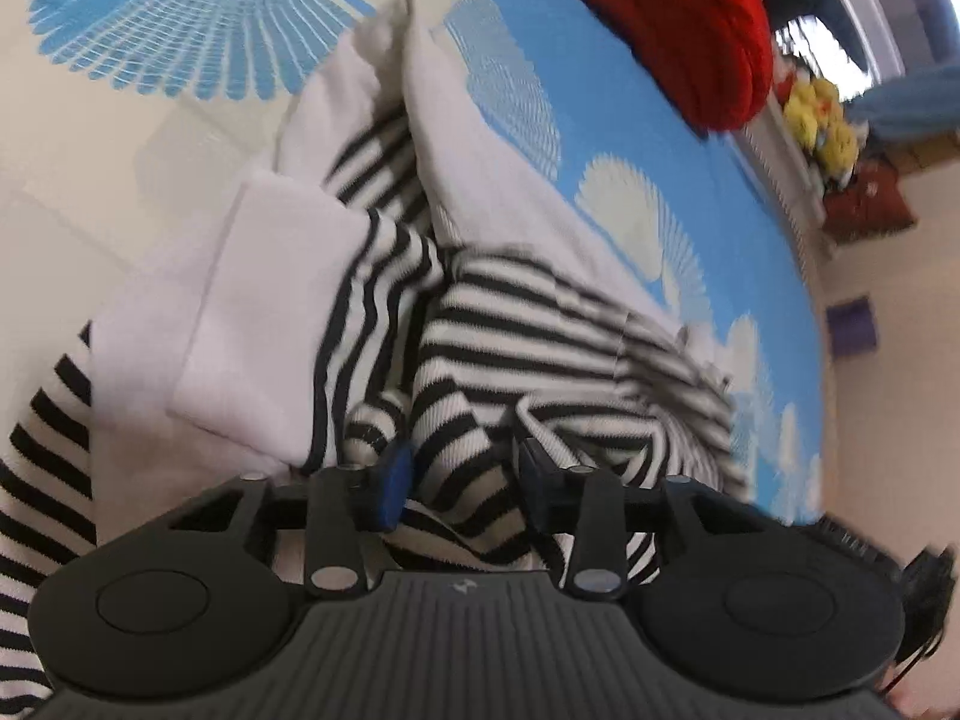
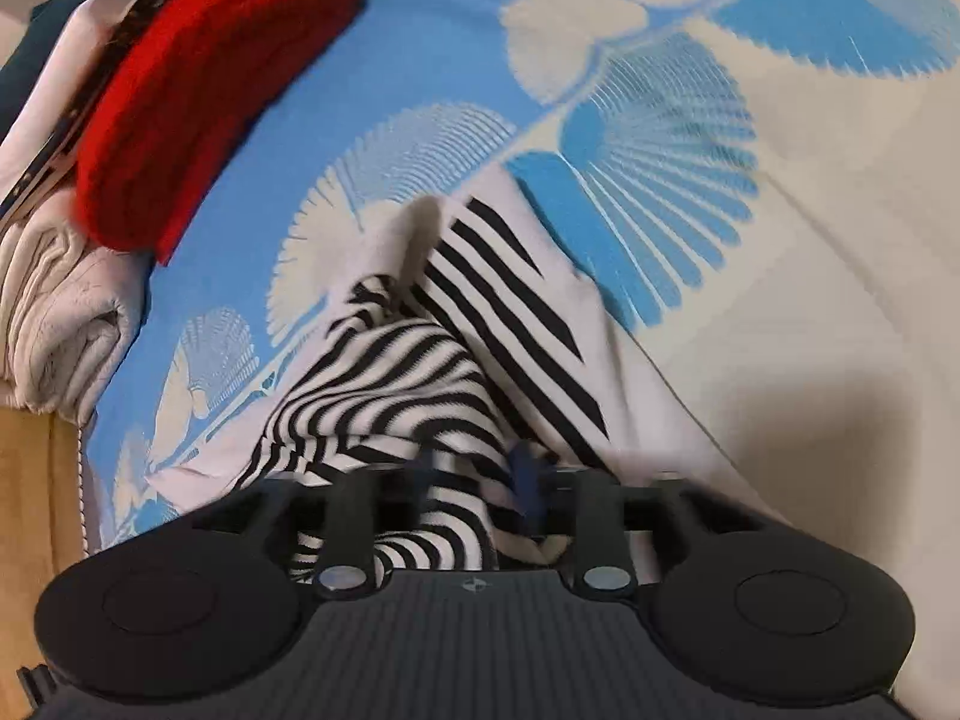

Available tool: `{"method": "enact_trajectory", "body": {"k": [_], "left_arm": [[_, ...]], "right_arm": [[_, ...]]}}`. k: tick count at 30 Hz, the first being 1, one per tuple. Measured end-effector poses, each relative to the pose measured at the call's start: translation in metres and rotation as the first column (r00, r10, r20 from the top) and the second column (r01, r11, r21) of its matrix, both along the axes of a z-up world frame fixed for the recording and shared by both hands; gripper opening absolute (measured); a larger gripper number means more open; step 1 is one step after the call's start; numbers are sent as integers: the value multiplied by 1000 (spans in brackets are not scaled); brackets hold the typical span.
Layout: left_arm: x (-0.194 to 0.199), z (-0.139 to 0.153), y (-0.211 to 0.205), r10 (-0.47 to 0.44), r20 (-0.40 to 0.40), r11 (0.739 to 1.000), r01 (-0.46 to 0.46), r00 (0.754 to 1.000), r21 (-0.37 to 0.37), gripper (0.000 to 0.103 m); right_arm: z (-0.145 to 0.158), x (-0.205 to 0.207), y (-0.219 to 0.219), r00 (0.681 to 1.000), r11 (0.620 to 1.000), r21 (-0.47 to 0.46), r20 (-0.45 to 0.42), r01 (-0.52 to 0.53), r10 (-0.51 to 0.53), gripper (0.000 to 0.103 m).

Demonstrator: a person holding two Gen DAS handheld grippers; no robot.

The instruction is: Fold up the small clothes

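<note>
A black-and-white striped garment with white panels lies crumpled on a blue and cream shell-patterned bed cover. My left gripper is low over it, a bunch of striped fabric filling the gap between its fingers. In the right wrist view the same striped garment rises like a tent from the bed cover into my right gripper. A striped fold is pinched between that gripper's blurred fingers. Both views are blurred near the tips.
A red knitted garment lies at the far side of the bed. Folded pale cloth is stacked beside it. Yellow plush toys and a bare floor lie beyond the bed's edge.
</note>
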State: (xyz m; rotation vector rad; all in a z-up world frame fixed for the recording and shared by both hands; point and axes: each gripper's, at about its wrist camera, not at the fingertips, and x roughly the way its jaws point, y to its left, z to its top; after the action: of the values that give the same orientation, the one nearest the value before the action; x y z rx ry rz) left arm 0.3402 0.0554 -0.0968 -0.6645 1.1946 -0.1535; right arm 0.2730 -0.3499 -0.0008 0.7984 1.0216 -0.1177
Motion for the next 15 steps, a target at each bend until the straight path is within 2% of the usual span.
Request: {"method": "enact_trajectory", "body": {"k": [1, 3, 4, 5, 6, 7, 9, 10, 11, 12, 14, 15], "left_arm": [[0, -1, -5, -23, -3, 999, 23, 1000, 39, 17], [0, -2, -9, -52, 10, 997, 51, 999, 66, 3], [-3, 1, -8, -46, 33, 997, 44, 998, 64, 2], [-5, 8, -4, -12, 87, 999, 8, 996, 50, 2], [-8, 19, 4, 38, 169, 999, -40, 985, 12, 1], [-12, 33, 13, 96, 267, 995, -87, 959, -44, 1], [-24, 61, 29, 188, 453, 979, -131, 871, -155, 1], [-30, 74, 35, 202, 528, 977, -131, 825, -168, 1], [-32, 80, 36, 211, 561, 975, -133, 800, -176, 1], [-34, 80, 41, 221, 563, 973, -142, 796, -182, 2], [-31, 66, 47, 246, 485, 967, -177, 839, -185, 1], [-28, 54, 50, 262, 412, 962, -204, 873, -181, 2]], "right_arm": [[-1, 2, 0, 1000, 1000, -8, -13, -10, 10, 46], [-13, 2, 3, 998, 1000, -11, -66, -20, 19, 45], [-20, 3, 1, 996, 1000, -2, -88, -12, 12, 41], [-23, 4, 2, 995, 1000, 6, -100, -1, 2, 23], [-24, 4, 1, 995, 1000, 14, -98, -1, 2, 10], [-21, 3, 0, 998, 999, 33, -68, 5, -3, 2], [-4, -2, -3, 998, 996, 83, 53, 33, -37, 1], [8, -5, -4, 990, 994, 102, 135, 37, -50, 1], [19, -8, -6, 975, 993, 115, 216, 35, -59, 1], [30, -12, -8, 956, 992, 122, 283, 38, -72, 1], [38, -18, -12, 932, 988, 146, 351, 48, -97, 1], [37, -19, -13, 934, 987, 151, 343, 51, -100, 1]]}}
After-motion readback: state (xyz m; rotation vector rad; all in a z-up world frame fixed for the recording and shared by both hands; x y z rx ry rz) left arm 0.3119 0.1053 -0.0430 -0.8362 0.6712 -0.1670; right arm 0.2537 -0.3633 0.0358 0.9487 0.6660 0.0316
